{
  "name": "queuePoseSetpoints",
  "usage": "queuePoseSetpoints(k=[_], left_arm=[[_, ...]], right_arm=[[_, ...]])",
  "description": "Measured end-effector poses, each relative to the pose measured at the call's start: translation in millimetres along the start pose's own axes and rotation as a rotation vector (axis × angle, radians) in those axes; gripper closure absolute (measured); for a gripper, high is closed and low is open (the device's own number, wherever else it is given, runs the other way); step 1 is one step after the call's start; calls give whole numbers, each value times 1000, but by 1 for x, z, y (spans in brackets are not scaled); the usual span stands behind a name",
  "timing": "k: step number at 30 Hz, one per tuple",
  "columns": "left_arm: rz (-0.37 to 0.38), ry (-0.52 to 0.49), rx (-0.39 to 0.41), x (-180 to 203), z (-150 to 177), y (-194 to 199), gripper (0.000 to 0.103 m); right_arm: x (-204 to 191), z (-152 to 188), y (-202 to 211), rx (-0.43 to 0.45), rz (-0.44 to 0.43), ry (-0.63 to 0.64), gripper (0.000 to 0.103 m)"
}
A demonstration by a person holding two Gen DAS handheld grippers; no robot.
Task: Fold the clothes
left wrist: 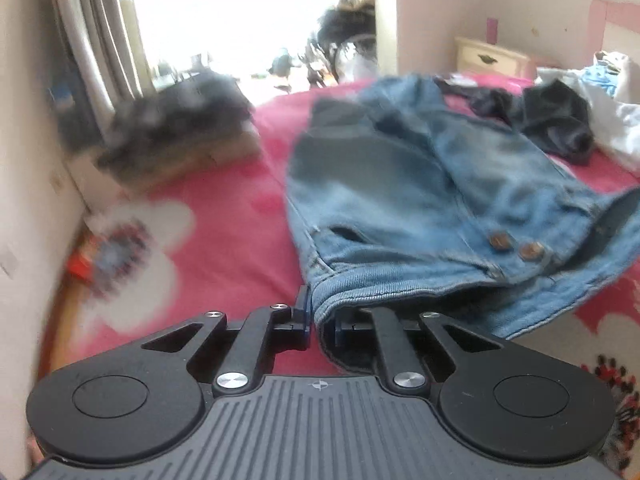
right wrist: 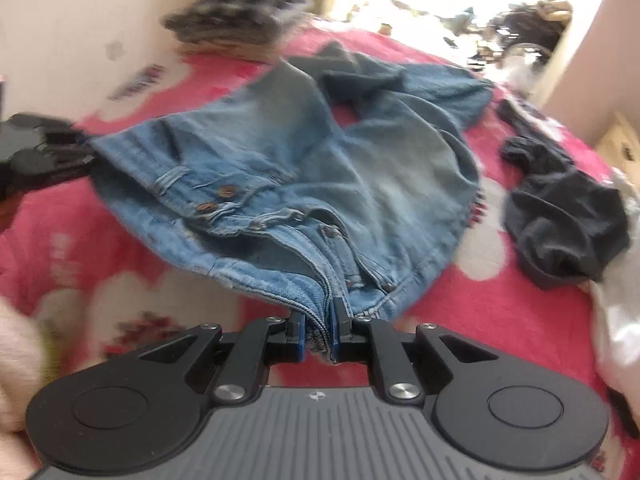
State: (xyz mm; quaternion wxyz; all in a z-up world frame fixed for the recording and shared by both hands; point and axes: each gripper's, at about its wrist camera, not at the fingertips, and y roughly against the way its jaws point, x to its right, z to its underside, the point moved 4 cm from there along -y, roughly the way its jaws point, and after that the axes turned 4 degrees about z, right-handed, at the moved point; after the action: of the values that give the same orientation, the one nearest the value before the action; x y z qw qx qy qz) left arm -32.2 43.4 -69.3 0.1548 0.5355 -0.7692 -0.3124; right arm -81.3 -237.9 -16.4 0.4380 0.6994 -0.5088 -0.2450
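Blurred at far left: a dark folded stack (left wrist: 176,120) by the wall. Left gripper (left wrist: 316,312) pinching the waistband edge of the jeans (left wrist: 420,184), spread on the pink floral bedspread (left wrist: 240,208). Right gripper (right wrist: 318,328) clamped on the fly edge. Beyond, a crumpled black garment (right wrist: 560,216), half cut off.

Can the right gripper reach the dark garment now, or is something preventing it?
Probably not yet: the right gripper is shut on the jeans waistband. The dark garment lies uncovered on the bedspread to its right, nothing between.
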Motion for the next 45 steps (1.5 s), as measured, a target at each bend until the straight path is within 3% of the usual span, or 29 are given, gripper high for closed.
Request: queuePoseSetpoints(k=[4,8,11,14,16,20,22,24,26,29,31,33,37,39,42,45], left_arm=[[-97,-28,9,-57,-22,2,94],[-205,-69,15,-118,-45,-6,94],[-269,-43,6,-165,-60,-11,94],[-300,14,-20,-205,-63,-26,94],[-311,50,-43,-222,-55,-43,91],[-295,151,-221,-246,-11,-91,80],[-312,171,-289,-250,14,-104,74],[-307,205,-314,-255,29,-99,66],[-300,241,-335,-260,42,-92,60],[-299,313,-303,-269,50,-65,46],[-321,345,-282,-275,53,-45,45],[-285,329,-244,-261,42,-31,45],[-201,284,-163,-226,18,-3,45],[-159,261,-122,-209,5,11,37],[66,146,-106,-130,-11,8,24],[285,7,-138,-43,-6,-5,21]], right_arm=[[-51,-19,12,4,-212,88,89],[-117,-55,-3,5,-456,156,88],[-171,-84,-22,-17,-672,157,89],[-227,-109,-46,-15,-806,185,90],[-259,-124,-72,-20,-851,171,90],[-296,-139,-136,-64,-879,15,88],[-304,-138,-166,-114,-896,-78,70],[-313,-137,-196,-165,-910,-171,68],[-302,-133,-194,-143,-933,-210,64],[-267,-125,-178,-79,-957,-280,56],[-234,-122,-170,-35,-968,-385,44],[-195,-117,-164,0,-960,-487,44],[-120,-103,-150,67,-850,-609,43],[-83,-96,-145,87,-776,-665,41],[-24,-79,-143,119,-655,-792,38],[33,-64,-144,150,-556,-940,36]])
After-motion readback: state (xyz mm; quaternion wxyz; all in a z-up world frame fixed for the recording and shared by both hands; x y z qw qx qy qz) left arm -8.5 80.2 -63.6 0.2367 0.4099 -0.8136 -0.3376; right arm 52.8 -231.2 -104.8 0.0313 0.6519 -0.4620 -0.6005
